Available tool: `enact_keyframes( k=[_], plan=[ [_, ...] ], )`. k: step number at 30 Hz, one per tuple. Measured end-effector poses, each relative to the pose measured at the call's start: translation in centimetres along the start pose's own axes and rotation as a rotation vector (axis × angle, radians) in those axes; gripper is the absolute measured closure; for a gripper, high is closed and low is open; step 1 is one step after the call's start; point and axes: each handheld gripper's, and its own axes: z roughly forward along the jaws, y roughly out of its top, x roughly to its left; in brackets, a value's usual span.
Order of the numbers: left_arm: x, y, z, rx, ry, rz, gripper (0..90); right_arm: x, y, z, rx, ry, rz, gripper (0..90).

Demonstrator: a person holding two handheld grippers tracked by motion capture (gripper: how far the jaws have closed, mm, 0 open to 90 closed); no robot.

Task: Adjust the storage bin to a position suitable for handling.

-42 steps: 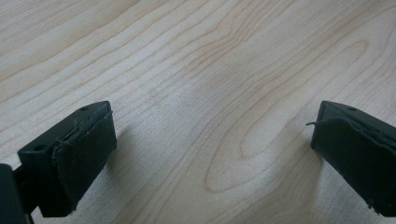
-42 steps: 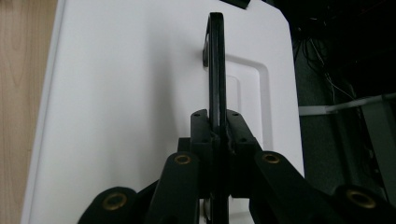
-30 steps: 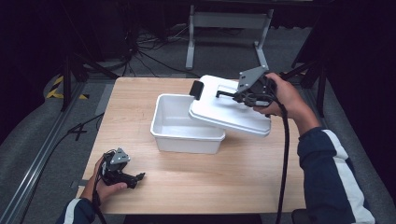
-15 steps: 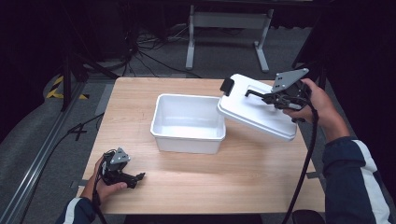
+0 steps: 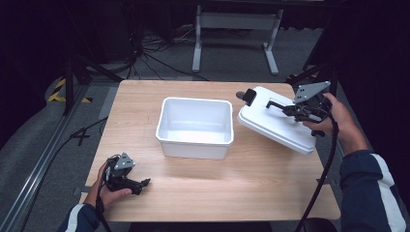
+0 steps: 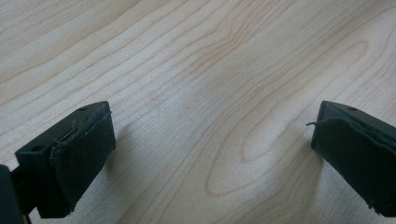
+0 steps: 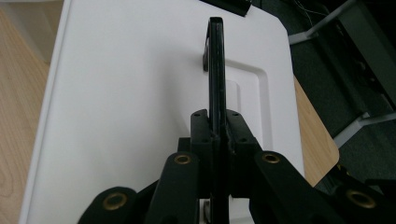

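While the white lid is carried tilted off to the right of the open tub, the high view is taken first. The lid is gripped by its black handle in the right gripper, and its low edge looks close to the counter at the right side, though contact cannot be judged from here. A black latch is seen at the lid's upper corner, nearest the tub. The tub itself is left uncovered and empty near the middle of the counter, a white, glossy, rounded-cornered plastic box, presumably so it can be reached into. The left gripper is parked low at the near left corner, well apart from both.

Over to the left gripper view: pale wood grain is seen between the two black padded fingers, which are spread wide with nothing between them. A resting pose is suggested, kept clear of the work.

Now the right gripper view: the fingers are clenched tight on the thin black handle, seen edge-on as a slim upright bar. Smooth white plastic with a shallow recessed panel is spread beneath it. A grip by the handle seems chosen because the broad, slick lid offers no other purchase.
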Motion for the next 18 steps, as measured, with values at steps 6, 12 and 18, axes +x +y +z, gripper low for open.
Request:
enact_keyframes(
  k=[6,12,18],
  plan=[
    [0.0,0.0,0.0,-0.001,0.0,-0.001,0.2,-0.3,-1.2,1.3,0.017,0.013,0.03,84.3],
    [0.0,0.0,0.0,-0.001,0.001,-0.001,0.2,-0.3,-2.2,3.2,0.04,0.023,0.049,84.4],
    [0.0,0.0,0.0,-0.001,0.002,0.004,0.2,-0.1,-3.5,6.0,0.083,0.044,0.065,84.4]
  ],
)
